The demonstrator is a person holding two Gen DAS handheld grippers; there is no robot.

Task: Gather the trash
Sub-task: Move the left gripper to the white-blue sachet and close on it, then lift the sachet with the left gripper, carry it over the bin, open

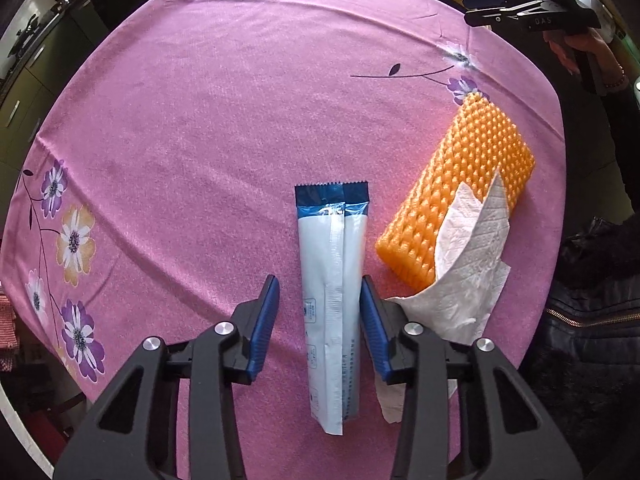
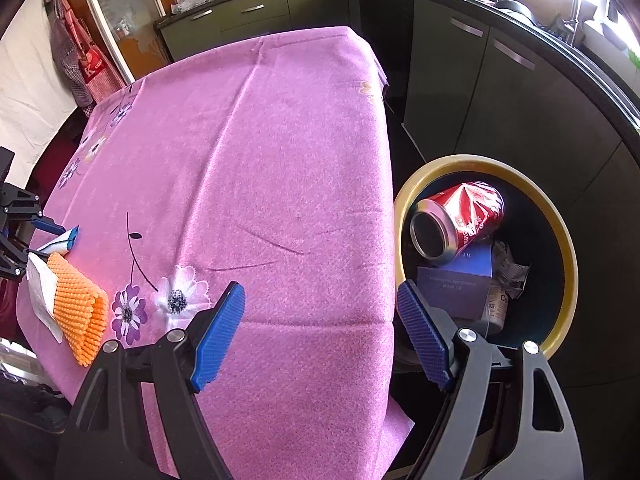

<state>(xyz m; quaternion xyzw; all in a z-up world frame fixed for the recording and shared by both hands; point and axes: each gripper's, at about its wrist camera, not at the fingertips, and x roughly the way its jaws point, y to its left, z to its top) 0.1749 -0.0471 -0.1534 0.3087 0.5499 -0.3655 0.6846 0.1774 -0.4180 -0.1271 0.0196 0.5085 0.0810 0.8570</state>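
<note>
Left gripper (image 1: 320, 292) straddles the wrapper (image 1: 334, 300) near the table's (image 1: 200, 120) right edge, jaws apart, so squeeze next. Right gripper (image 2: 320, 320) hangs empty and wide open beside the bin (image 2: 570, 248).

Each claw, left (image 1: 320, 292) and right (image 2: 320, 304), has matte black angular arms with triangular cut-outs, round silver screws at the joints, and ribbed blue pads (image 1: 262, 324). The right claw's body bears white lettering, possibly "DAS".
</note>
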